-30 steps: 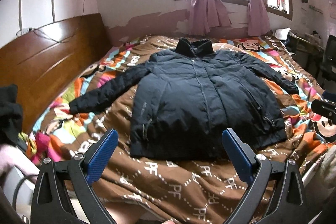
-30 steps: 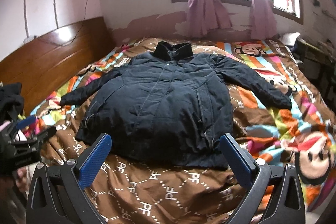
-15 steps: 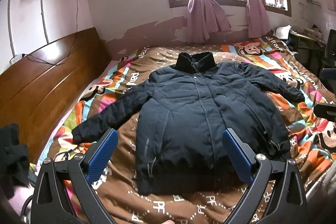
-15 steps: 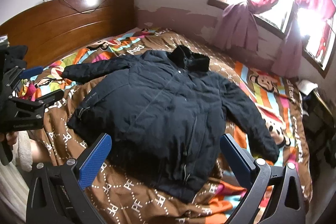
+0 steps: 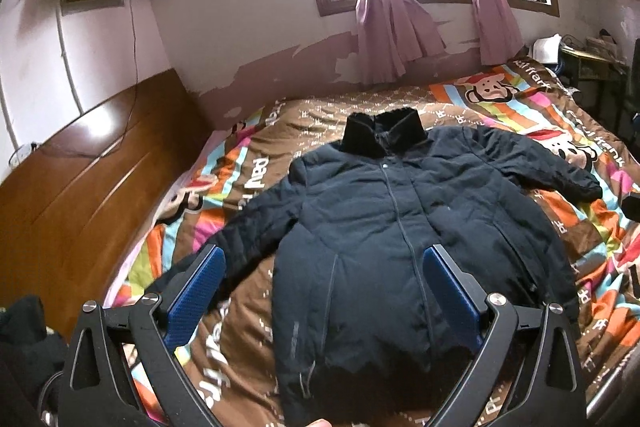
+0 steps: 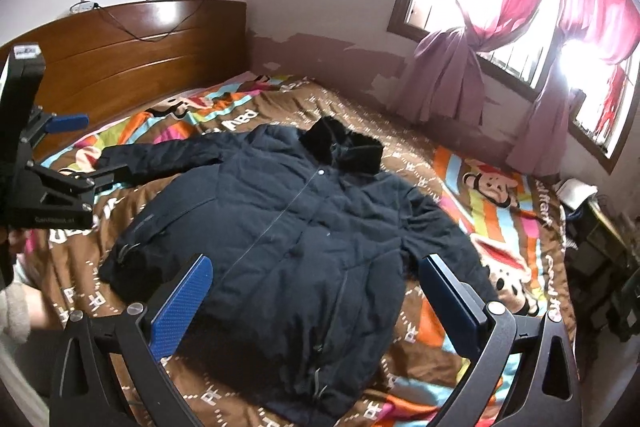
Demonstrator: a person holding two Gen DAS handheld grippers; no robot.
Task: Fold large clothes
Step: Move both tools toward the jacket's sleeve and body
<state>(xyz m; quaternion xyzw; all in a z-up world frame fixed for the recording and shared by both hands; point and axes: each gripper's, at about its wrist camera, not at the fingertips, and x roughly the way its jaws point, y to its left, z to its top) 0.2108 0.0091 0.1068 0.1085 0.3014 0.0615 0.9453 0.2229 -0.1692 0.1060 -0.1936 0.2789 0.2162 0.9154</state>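
Item: dark padded jacket (image 5: 404,239), zipped, lying face up and spread flat on the cartoon-print bedspread (image 5: 512,99). Not yet folded anywhere that I can see.

Long axis: hem nearest me, black fleece collar (image 5: 382,137) farthest, toward the window wall. The zip line runs almost straight away from my left gripper (image 5: 322,297); in my right wrist view it slants up and to the right.

Sleeves: both stretched outward. The jacket's sleeve on my left (image 5: 248,239) angles down toward the wooden headboard (image 5: 76,179); its cuff end lies just behind my left gripper's left finger (image 5: 196,291), partly hidden by it. The sleeve on my right (image 5: 548,167) reaches toward the far side of the bed, its cuff well apart from my left gripper.

Left gripper: spread wide, blue pads facing each other, holding nothing, above the hem and left-hand sleeve. It is the nearer tool to that sleeve.

Right gripper (image 6: 316,303): also spread wide and empty, above the hem on the other half of the jacket; the right-hand sleeve (image 6: 444,239) runs down beside its right finger (image 6: 452,303), so this hand is nearer that sleeve.

Judgement: a first fold would likely bring each sleeve inward across the chest, each taken by its own-side gripper. Padded fabric is bulky and may spring back.

Surroundings: pink curtains (image 5: 392,27) at the window.
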